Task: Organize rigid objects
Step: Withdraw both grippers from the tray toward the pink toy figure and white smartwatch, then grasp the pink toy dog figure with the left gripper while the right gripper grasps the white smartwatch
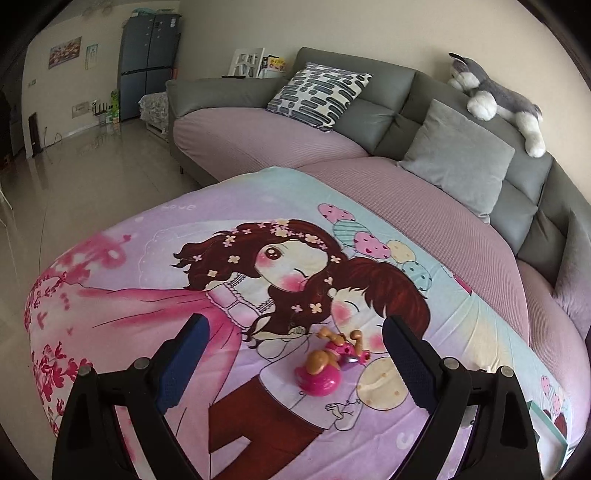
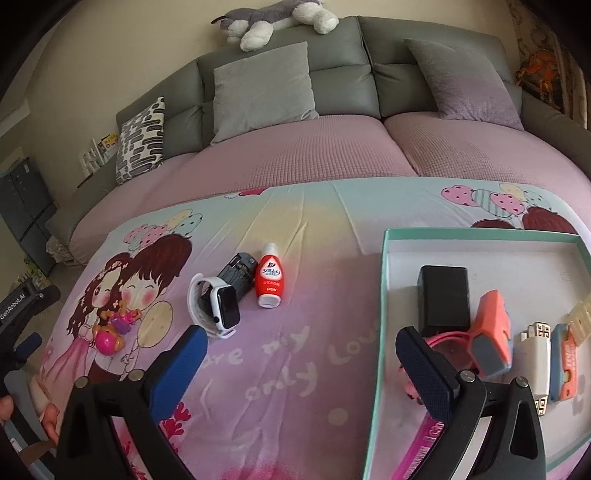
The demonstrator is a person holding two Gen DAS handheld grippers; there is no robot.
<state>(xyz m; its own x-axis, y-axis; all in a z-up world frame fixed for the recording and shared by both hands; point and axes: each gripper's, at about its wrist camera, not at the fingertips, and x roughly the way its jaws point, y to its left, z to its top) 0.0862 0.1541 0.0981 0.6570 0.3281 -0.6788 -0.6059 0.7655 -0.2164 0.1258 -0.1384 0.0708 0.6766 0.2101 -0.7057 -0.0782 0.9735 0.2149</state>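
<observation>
A cartoon-printed sheet is spread over a surface in front of a grey sofa, and the teal-rimmed box set on this sheet is taken here as the landmark. Inside the box are seen a black block, a coral and grey watch just beside it, a white patterned lighter, a small blue and orange item and a cream piece at the far edge. Left of the box, well apart from it, a red bottle with a white cap is laid on the sheet; a black ribbed object lies touching or just beside it, and a white smartwatch rests against that object's near end. Farther left of the box still, a pink and gold toy figure lies on the print. The left gripper is held with its blue-padded fingers spread wide on either side of the toy, nothing being clamped. The right gripper is likewise held apart and empty, one finger over the box's near left wall, the other over the sheet beside the smartwatch. A plush husky is draped on the sofa back.
</observation>
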